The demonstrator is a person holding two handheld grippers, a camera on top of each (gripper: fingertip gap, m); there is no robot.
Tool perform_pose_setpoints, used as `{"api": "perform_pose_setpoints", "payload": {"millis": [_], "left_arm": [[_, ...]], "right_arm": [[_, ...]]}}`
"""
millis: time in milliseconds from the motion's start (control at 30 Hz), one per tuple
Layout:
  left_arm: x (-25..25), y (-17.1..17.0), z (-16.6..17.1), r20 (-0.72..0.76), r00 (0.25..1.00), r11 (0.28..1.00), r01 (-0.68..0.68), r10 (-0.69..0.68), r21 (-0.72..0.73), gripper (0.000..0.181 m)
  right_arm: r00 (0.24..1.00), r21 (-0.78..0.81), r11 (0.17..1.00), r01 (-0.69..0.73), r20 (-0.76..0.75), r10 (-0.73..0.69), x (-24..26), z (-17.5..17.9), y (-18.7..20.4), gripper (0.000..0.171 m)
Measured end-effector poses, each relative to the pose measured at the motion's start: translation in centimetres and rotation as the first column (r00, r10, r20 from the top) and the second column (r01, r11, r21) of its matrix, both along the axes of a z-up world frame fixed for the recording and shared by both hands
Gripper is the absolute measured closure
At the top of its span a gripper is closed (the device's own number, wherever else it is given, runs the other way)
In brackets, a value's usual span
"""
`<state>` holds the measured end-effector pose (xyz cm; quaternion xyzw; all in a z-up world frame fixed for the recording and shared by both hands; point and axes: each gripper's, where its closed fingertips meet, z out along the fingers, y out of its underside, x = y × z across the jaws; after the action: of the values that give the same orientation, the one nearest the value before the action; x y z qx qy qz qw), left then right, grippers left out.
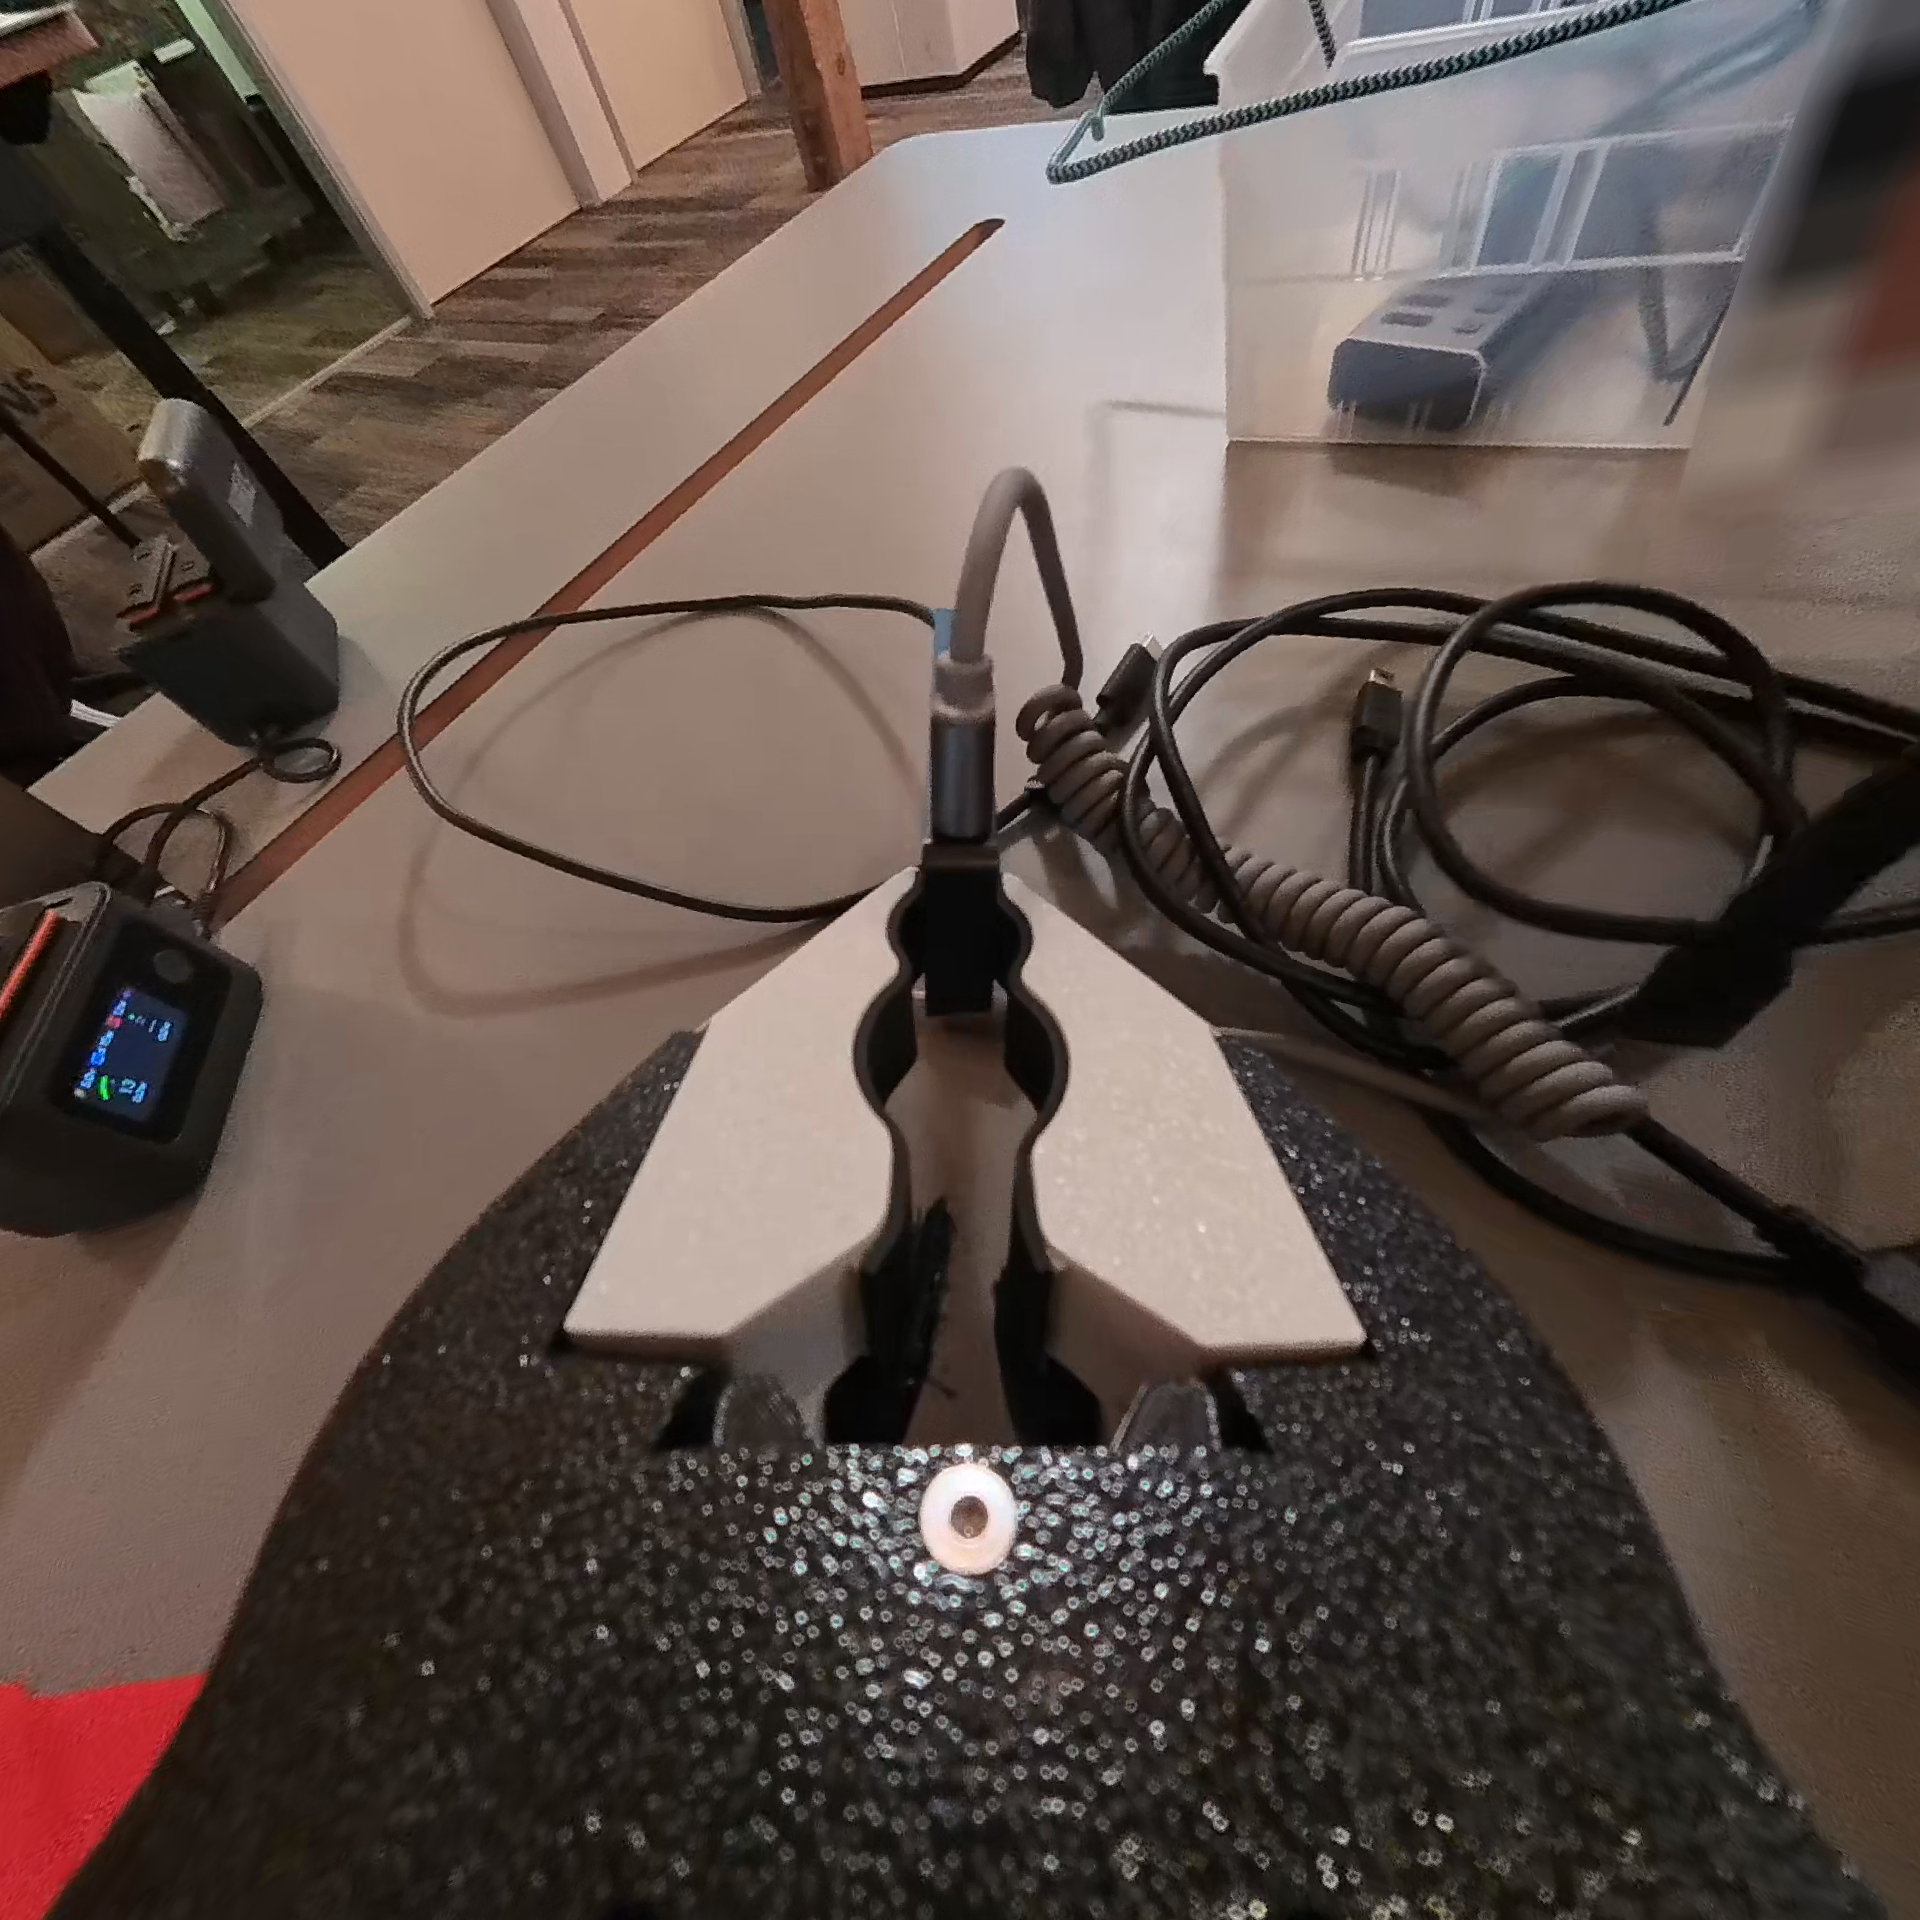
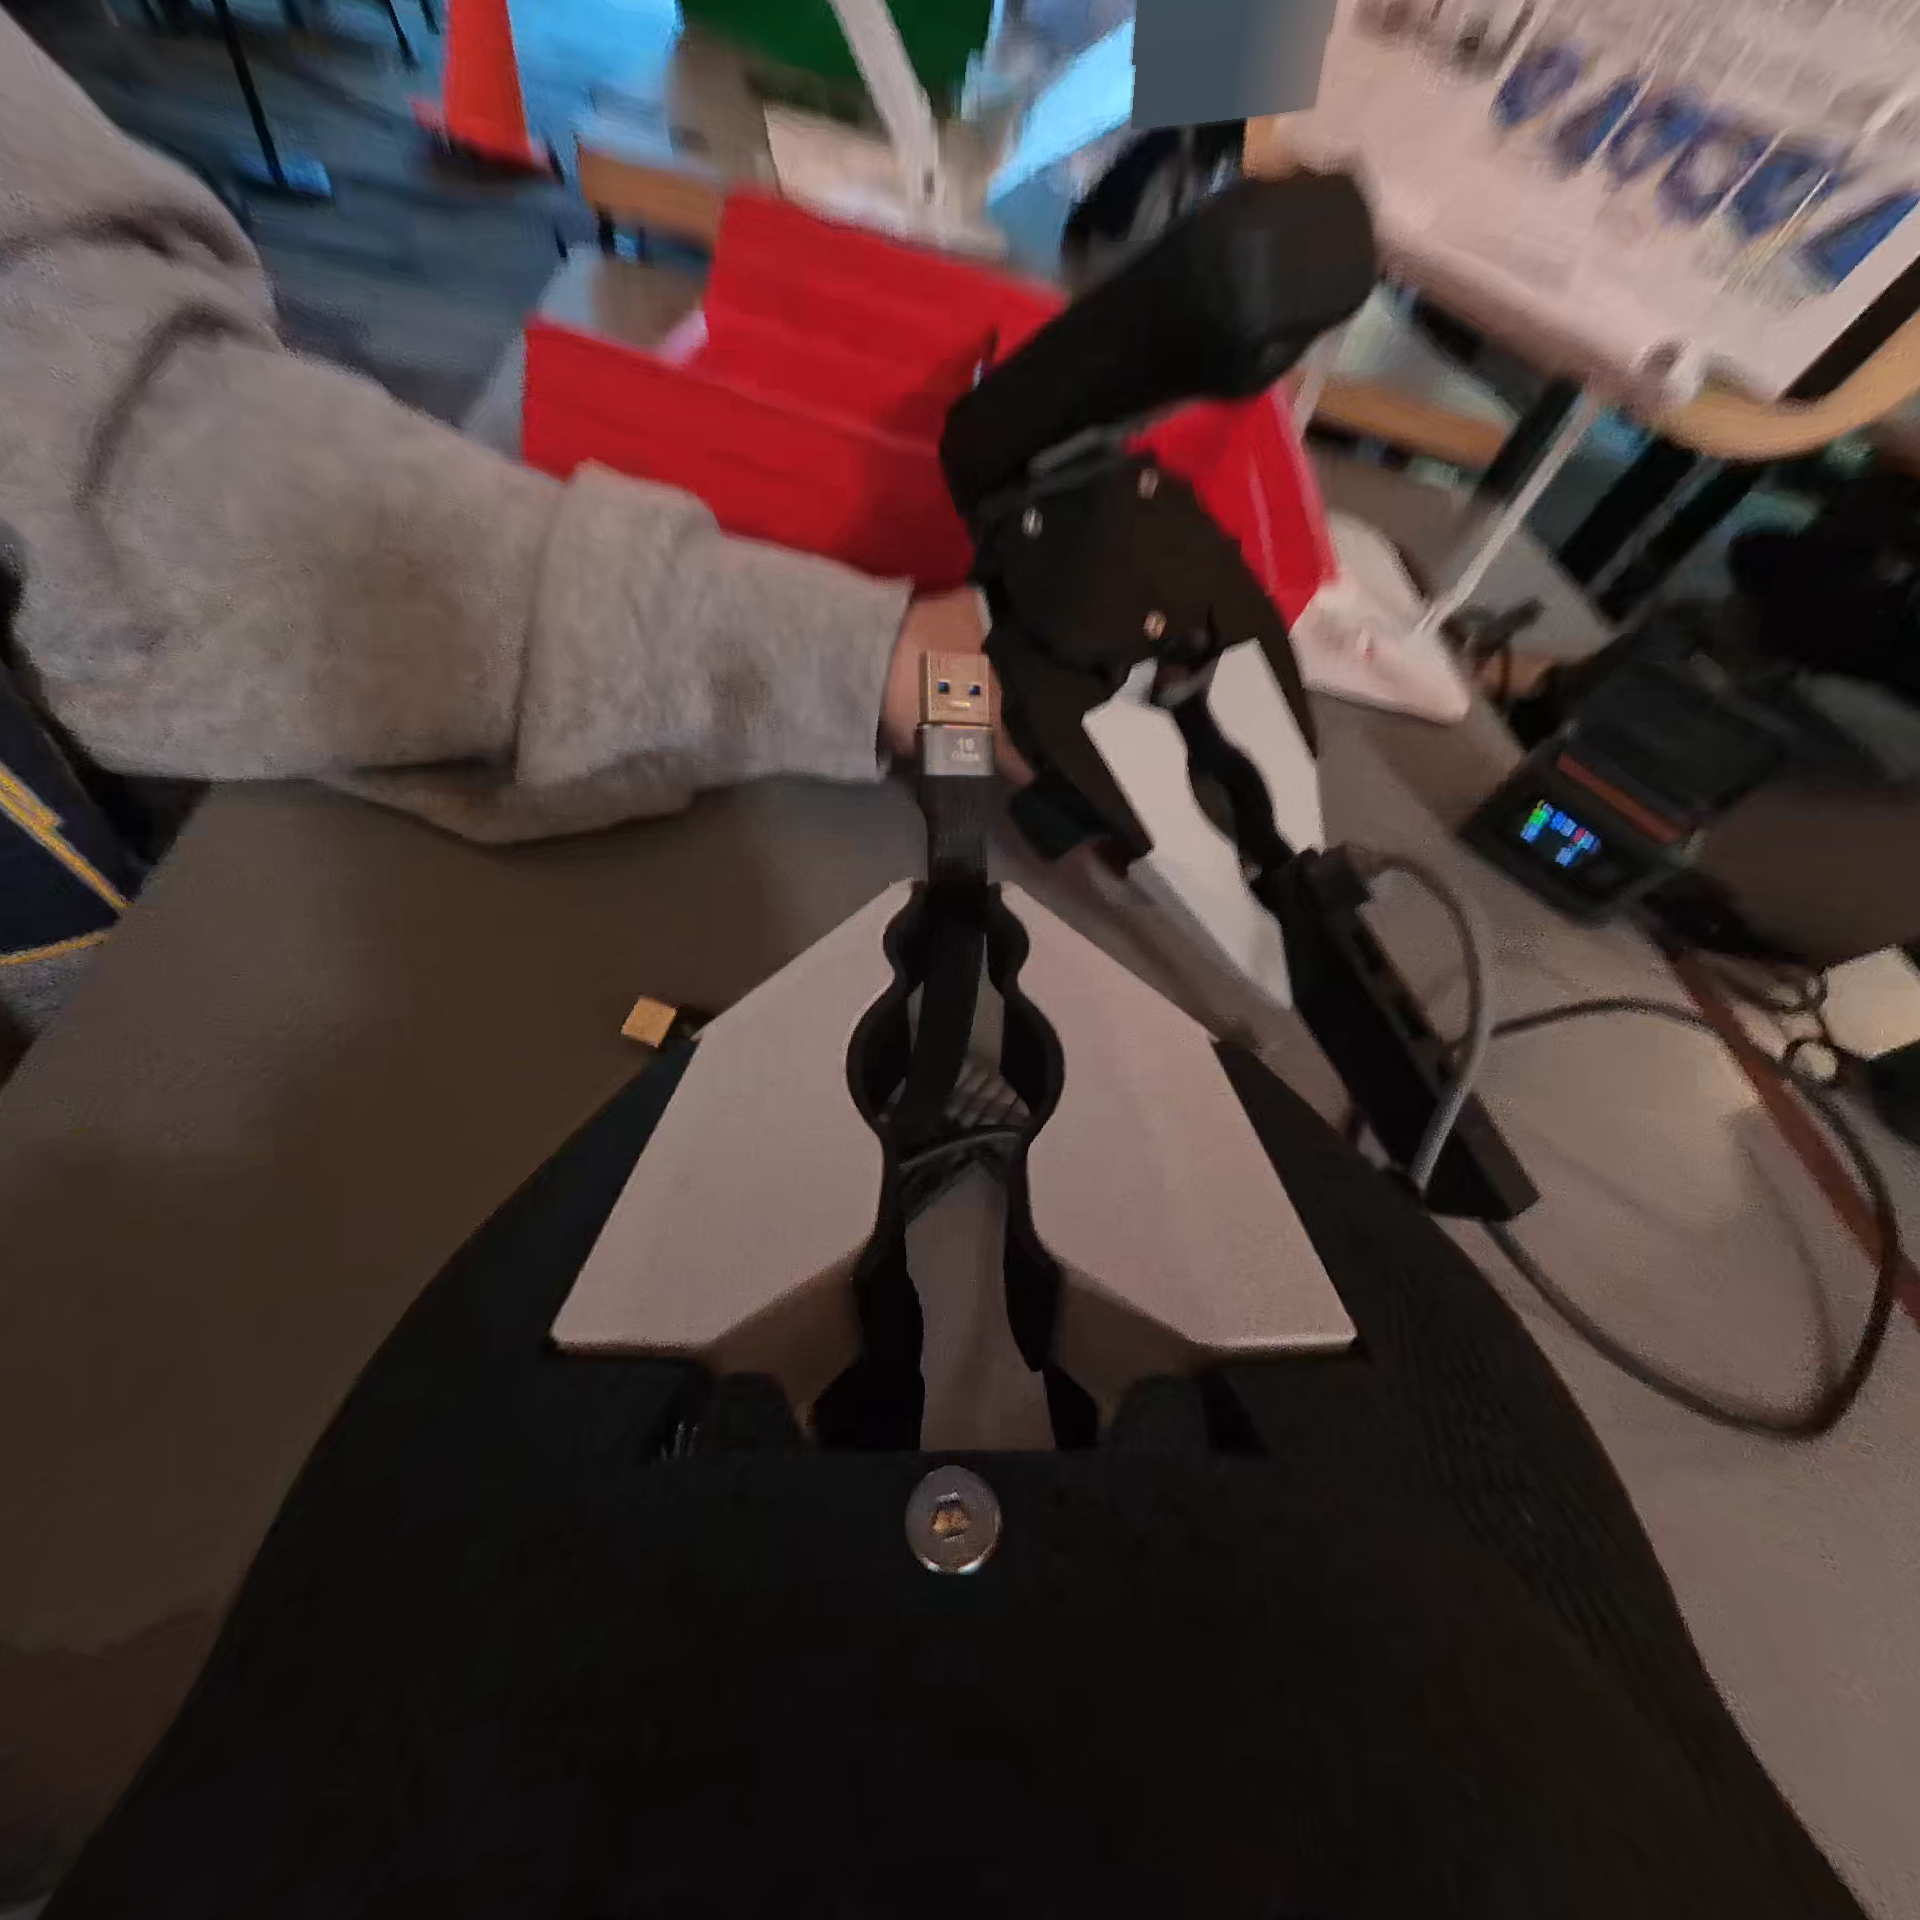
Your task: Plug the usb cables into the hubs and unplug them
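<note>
My left gripper (image 1: 961,883) is shut on the end of a black usb hub (image 1: 958,940). A grey usb plug (image 1: 961,743) sits in the hub, and its grey coiled cable (image 1: 1382,935) runs off to the right over the table. The right wrist view shows the same hub (image 2: 1382,1039) as a long black bar slanting down to the table, with the grey cable in it. My right gripper (image 2: 951,894) is shut on a short flat black cable (image 2: 951,997). Its silver usb plug (image 2: 956,707) sticks out past the fingertips, free in the air and left of the hub.
A clear plastic box (image 1: 1299,312) at the back right holds another hub (image 1: 1423,364). Loose black cables (image 1: 1507,748) lie on the right. A small black device with a lit screen (image 1: 114,1049) stands at the table's left edge. A grey sleeve (image 2: 416,623) and a red bin (image 2: 831,395) show beyond.
</note>
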<state>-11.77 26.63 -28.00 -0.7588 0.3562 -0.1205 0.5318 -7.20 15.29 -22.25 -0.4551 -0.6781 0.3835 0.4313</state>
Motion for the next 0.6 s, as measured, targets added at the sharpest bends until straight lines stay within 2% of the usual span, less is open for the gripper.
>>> {"api": "perform_pose_setpoints", "payload": {"millis": [133,467,600], "left_arm": [[0.0,0.0,0.1,0.009,1.0,1.0,0.004,-0.004,0.003,0.173],[0.9,-0.5,0.8,0.005,0.998,0.996,0.06,-0.06,0.065,0.173],[1.3,-0.8,1.5,-0.025,0.996,0.987,0.087,-0.084,0.136,0.173]], "right_arm": [[0.989,-0.043,0.999,-0.018,-0.151,0.011,1.1,2.5,0.3,0.162],[0.969,0.009,0.995,0.1,-0.226,-0.096,2.0,4.1,2.2,0.162],[0.957,0.062,0.984,0.164,-0.25,-0.144,2.3,4.4,3.0,0.162]]}}
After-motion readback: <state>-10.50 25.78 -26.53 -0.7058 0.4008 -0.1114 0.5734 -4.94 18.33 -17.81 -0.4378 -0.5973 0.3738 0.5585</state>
